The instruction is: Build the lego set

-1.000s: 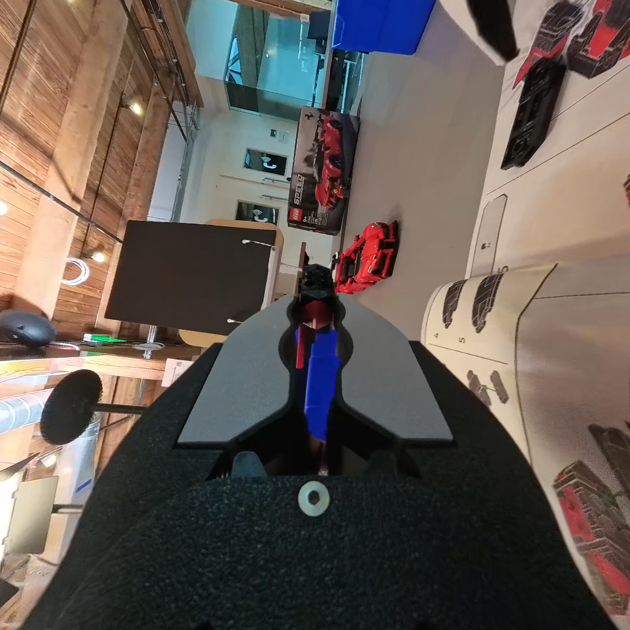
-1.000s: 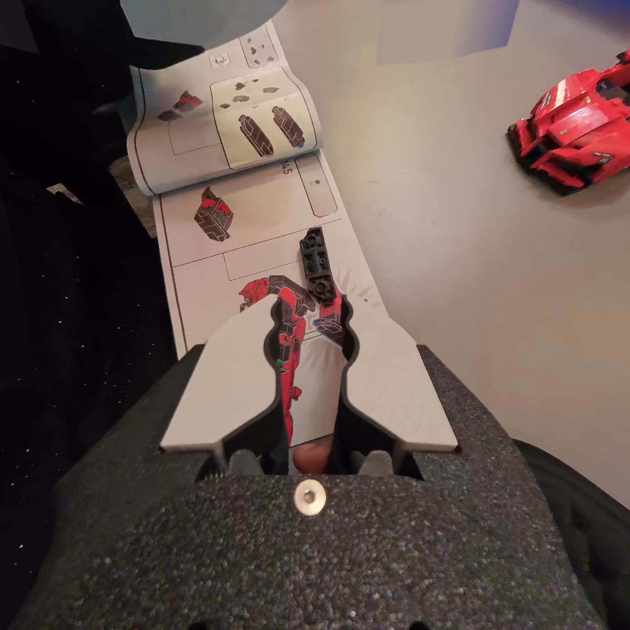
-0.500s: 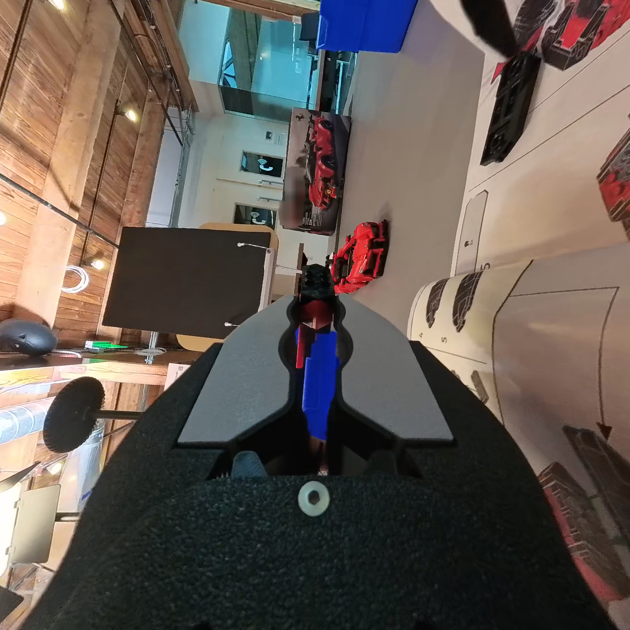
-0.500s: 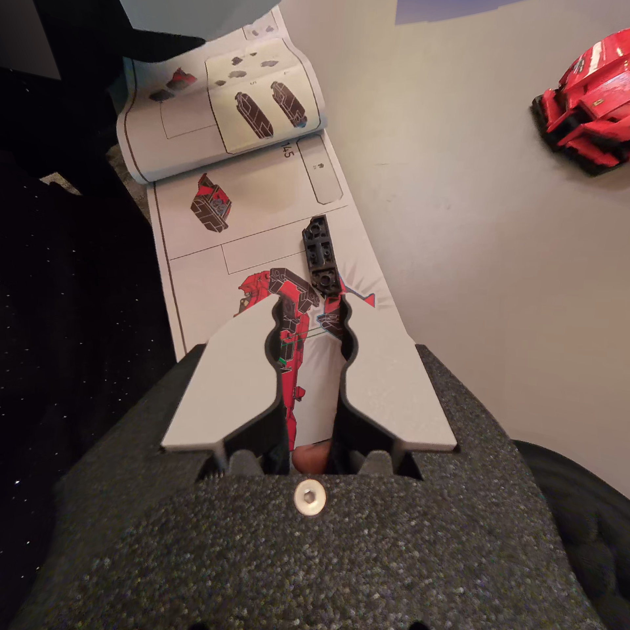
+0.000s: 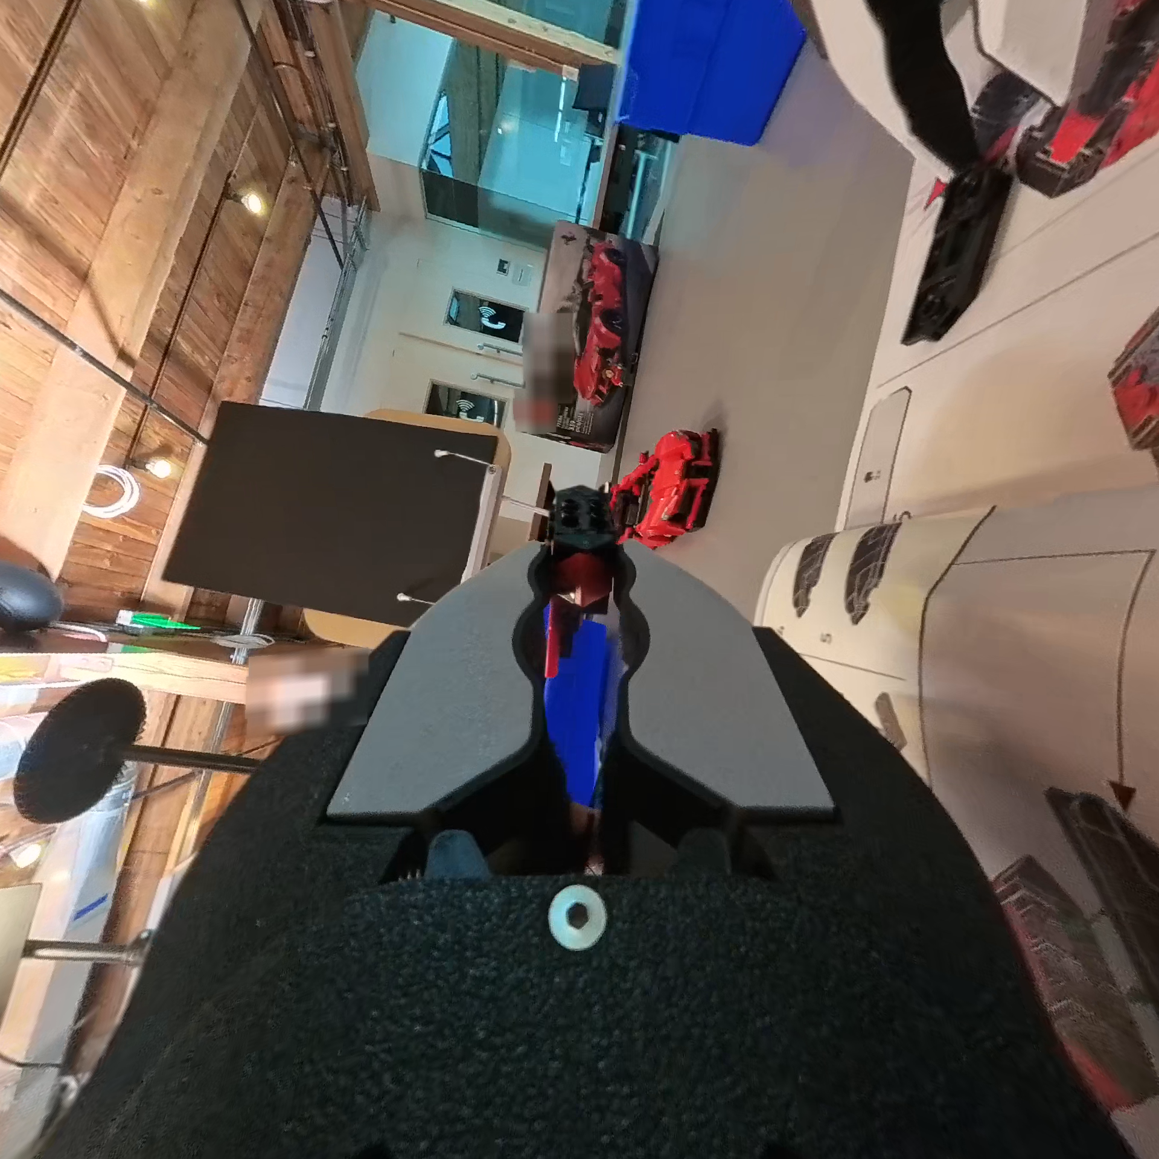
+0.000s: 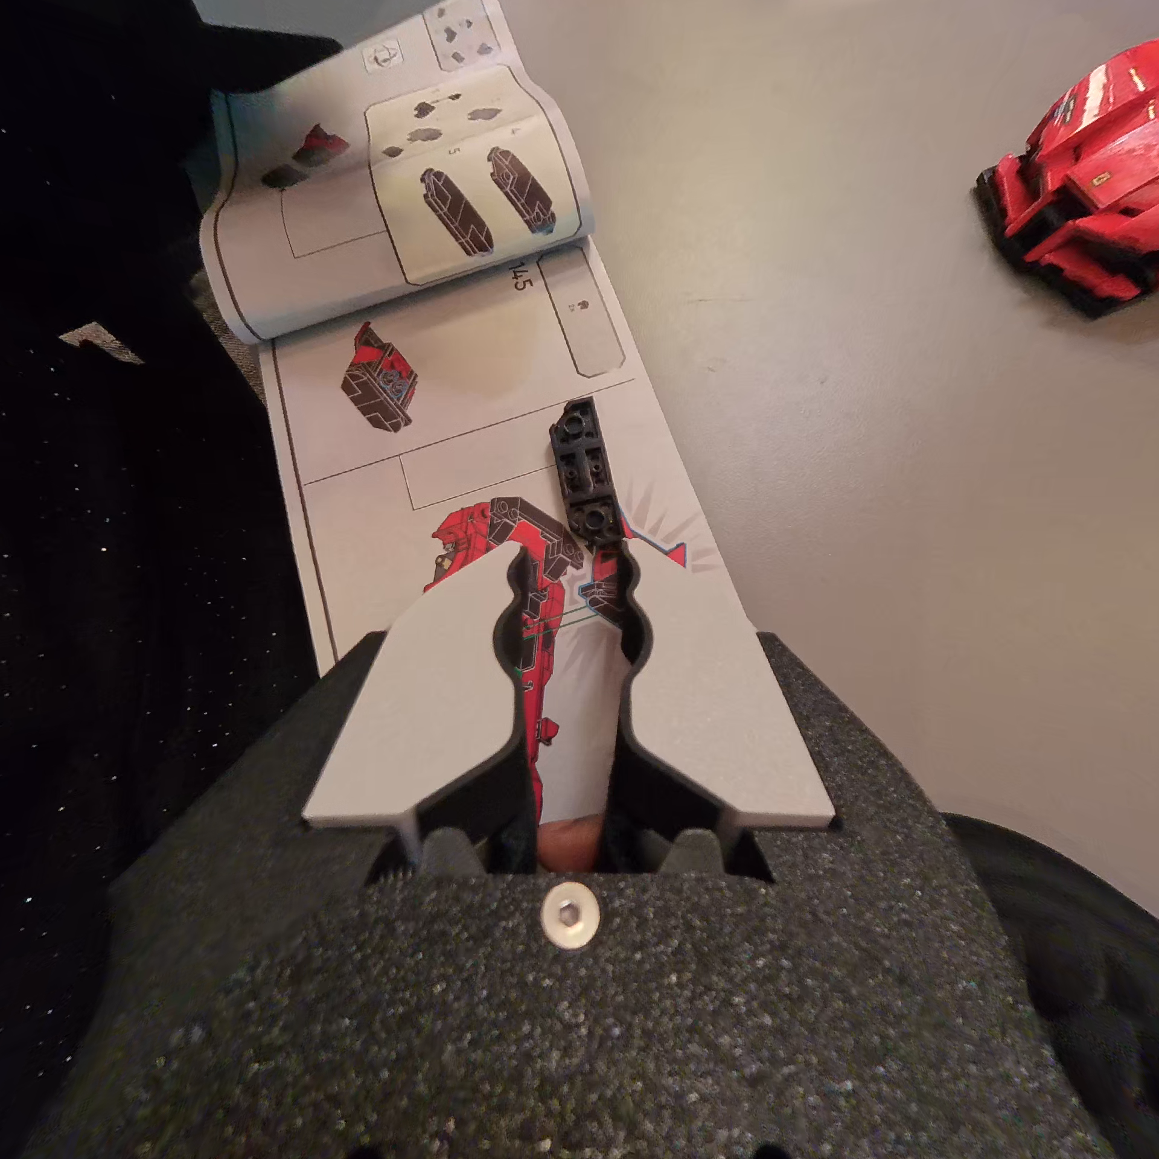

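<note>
With the left gripper [image 5: 580, 555] clamping a small red, blue and black lego sub-assembly [image 5: 578, 567], the empty, parted right gripper [image 6: 572, 552] is risking nudging the black lego plate [image 6: 584, 480] just ahead off the instruction booklet [image 6: 476, 401].

Our left tongs [image 5: 580, 552] rolled sideways, jaws clamped on a small brick assembly [image 5: 580, 533]. Our right tongs [image 6: 572, 555] tilted downward, jaws parted with a clear gap, nothing between them; right tongs tip faintly visible top-right in left view.
</note>
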